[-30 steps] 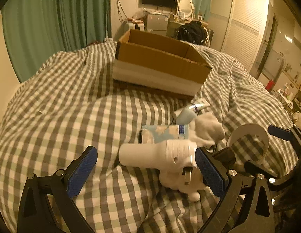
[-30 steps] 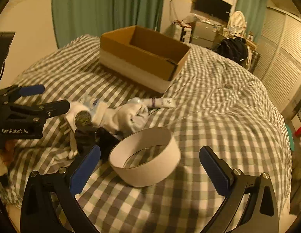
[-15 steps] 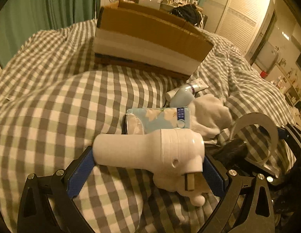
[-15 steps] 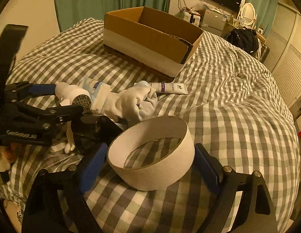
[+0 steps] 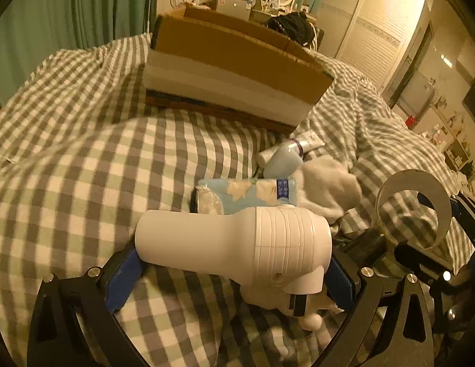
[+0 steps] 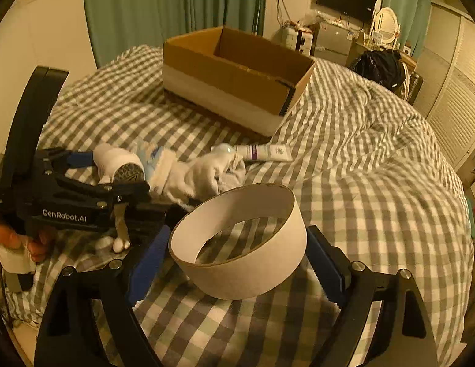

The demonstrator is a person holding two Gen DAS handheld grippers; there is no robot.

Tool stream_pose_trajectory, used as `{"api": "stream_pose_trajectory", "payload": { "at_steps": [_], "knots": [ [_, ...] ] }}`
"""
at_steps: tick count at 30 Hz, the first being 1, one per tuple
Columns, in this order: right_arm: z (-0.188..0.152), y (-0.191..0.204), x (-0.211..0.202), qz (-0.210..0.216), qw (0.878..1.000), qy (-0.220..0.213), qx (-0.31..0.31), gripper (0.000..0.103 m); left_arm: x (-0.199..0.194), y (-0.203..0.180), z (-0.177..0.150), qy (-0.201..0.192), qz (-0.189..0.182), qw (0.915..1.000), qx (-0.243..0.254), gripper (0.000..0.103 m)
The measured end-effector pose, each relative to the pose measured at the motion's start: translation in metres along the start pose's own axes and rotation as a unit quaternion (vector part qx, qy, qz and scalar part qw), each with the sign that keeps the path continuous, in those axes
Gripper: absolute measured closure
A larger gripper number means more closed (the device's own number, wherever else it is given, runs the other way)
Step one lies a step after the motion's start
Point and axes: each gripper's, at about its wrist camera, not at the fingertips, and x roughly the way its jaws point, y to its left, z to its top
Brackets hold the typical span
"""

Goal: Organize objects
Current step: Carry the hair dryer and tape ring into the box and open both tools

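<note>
My left gripper [image 5: 231, 272] is clamped end to end on the white hair dryer [image 5: 237, 244], held just above the checked bed [image 5: 84, 168]. My right gripper [image 6: 237, 260] is clamped across the white cardboard ring [image 6: 240, 263], also raised off the bed. The open cardboard box [image 6: 237, 88] sits beyond; a sock [image 6: 207, 174] and tube [image 6: 265, 152] lie between.
</note>
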Motion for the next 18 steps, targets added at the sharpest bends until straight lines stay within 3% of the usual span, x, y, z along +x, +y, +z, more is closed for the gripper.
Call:
{"api": "stream_pose_trajectory", "payload": {
  "at_steps": [8, 18],
  "knots": [
    [0.028, -0.010, -0.018, -0.004, 0.999, -0.043, -0.002, 0.015, -0.039, 0.002, 0.036, -0.059, 0.012, 0.9981, 0.012, 0.000],
    [0.125, -0.034, -0.037, -0.021, 0.990, -0.137, -0.005, 0.015, -0.063, 0.002, 0.126, -0.144, 0.041, 0.9881, 0.037, 0.000]
  ]
}}
